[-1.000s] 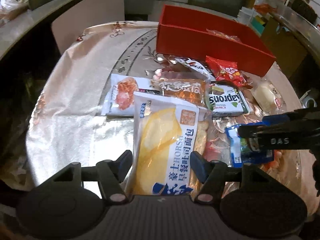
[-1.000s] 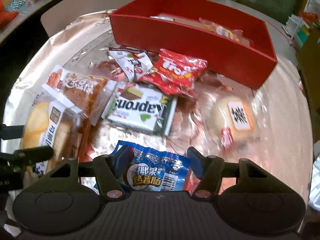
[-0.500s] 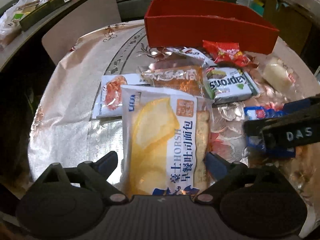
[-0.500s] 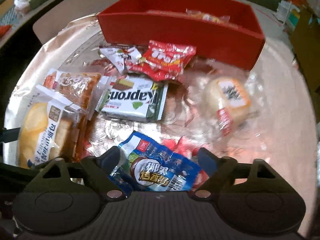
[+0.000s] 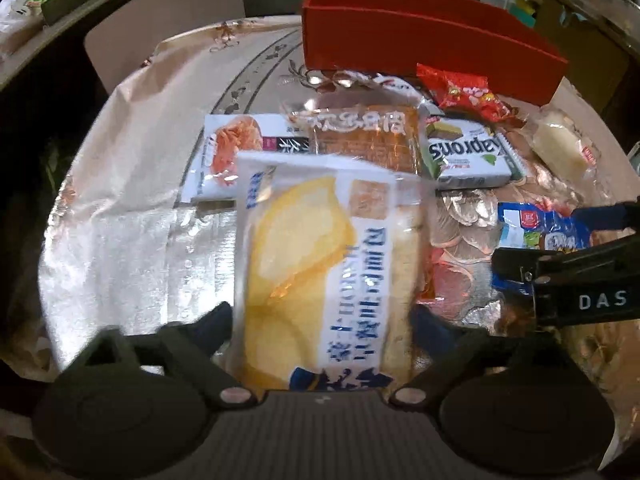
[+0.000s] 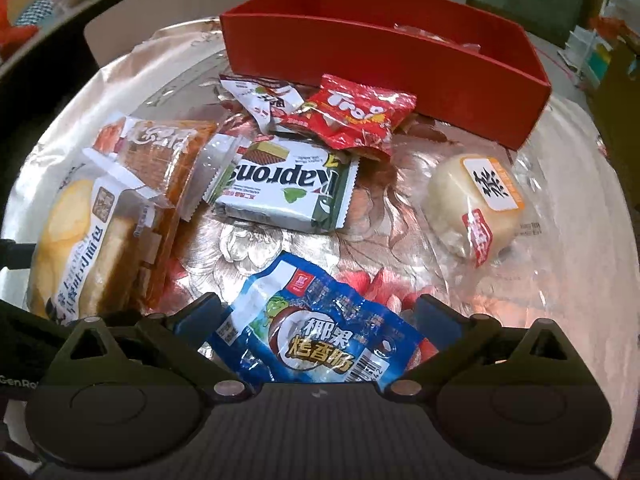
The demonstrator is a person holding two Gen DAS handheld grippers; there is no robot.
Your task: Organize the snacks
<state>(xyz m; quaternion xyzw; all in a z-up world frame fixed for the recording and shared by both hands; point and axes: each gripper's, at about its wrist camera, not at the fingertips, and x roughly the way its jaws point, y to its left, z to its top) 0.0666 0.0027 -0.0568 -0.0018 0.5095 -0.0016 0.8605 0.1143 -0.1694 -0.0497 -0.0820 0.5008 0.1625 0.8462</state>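
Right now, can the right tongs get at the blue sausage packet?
Probably yes: the blue sausage packet lies flat between the open right tongs, nothing on top.

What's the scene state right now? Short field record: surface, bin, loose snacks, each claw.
surface: table under a shiny floral cloth
bin: red box at the far side, a few packets inside
loose snacks: Kaprons wafers, red Tropi bag, round bun, orange cake pack
left claw: closing, bread pack between its fingers
right claw: open, astride blue sausage pack
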